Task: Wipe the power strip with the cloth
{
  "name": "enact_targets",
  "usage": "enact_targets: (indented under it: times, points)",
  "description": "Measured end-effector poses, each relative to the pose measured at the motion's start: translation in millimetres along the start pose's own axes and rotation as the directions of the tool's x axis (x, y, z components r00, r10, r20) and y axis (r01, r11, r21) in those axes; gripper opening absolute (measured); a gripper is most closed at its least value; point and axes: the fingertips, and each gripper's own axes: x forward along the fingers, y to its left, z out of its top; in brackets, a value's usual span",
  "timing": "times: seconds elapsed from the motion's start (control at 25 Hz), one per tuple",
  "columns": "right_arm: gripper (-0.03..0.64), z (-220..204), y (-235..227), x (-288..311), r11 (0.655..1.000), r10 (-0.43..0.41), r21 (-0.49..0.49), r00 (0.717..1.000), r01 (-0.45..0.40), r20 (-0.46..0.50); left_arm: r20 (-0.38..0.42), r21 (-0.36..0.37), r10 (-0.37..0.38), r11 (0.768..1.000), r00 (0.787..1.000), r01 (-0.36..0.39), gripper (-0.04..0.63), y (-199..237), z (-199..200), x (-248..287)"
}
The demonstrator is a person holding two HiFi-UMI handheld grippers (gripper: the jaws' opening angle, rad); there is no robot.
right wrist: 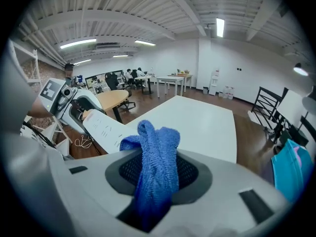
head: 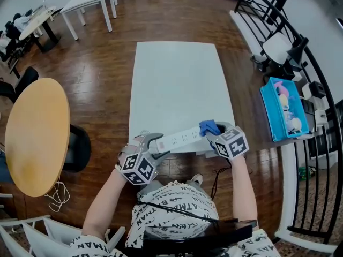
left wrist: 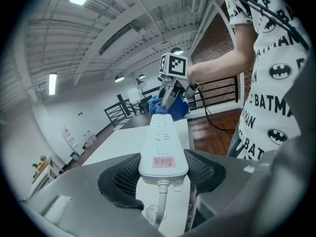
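A long white power strip (head: 179, 139) is held level above the near edge of the white table (head: 177, 84). My left gripper (head: 154, 145) is shut on its cord end; in the left gripper view both pads press the sides of the power strip (left wrist: 162, 147), whose red label faces up. My right gripper (head: 213, 133) is shut on a blue cloth (head: 209, 127) and holds it against the strip's far end. In the right gripper view the blue cloth (right wrist: 155, 169) sticks up between the jaws, with the power strip (right wrist: 106, 131) just left of it.
A round wooden table (head: 36, 133) and a dark chair (head: 79, 146) stand to the left. A blue bin (head: 283, 110) with small items sits on a rack at the right, beside black railings (head: 316, 159). More white tables (head: 88, 1) stand at the back.
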Motion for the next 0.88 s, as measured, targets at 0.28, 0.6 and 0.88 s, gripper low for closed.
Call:
enact_targets:
  times: [0.28, 0.6, 0.88]
  points:
    - [0.136, 13, -1, -1, 1.000, 0.023, -0.018, 0.999, -0.022, 0.028, 0.001, 0.068, -0.059, 0.996, 0.998, 0.058, 0.278, -15, 3, 0]
    - [0.137, 14, -7, -10, 0.982, 0.065, -0.174, 0.995, -0.077, -0.071, 0.004, 0.090, -0.073, 0.993, 0.997, 0.072, 0.278, -16, -1, -6]
    - [0.137, -3, 10, -7, 0.889, 0.130, -0.389, 0.946, -0.243, -0.296, -0.017, 0.146, -0.090, 0.985, 0.996, 0.092, 0.279, -19, -1, -1]
